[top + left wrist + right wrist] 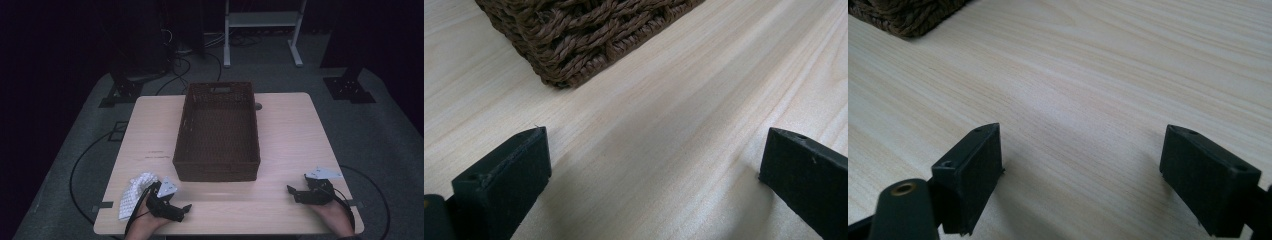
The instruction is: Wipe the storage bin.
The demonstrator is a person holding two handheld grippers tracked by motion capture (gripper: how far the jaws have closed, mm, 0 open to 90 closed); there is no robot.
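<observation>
A dark brown woven basket point(217, 131) stands empty in the middle of the light wooden table point(290, 145). My left gripper point(186, 209) rests low on the table near the front left, pointing right, jaws wide apart with only bare wood between them point(654, 165). A corner of the basket point(574, 35) lies just ahead of it. My right gripper point(291, 191) rests at the front right, pointing left toward the basket, also open over bare wood point(1080, 165). A basket corner point(903, 15) shows at the top left of the right gripper view.
A white dotted cloth point(132, 194) lies on the table's front left, right behind my left gripper. Black cables point(85, 155) run over the grey floor around the table. A white metal stand point(262, 30) and dark equipment bases sit beyond the far edge.
</observation>
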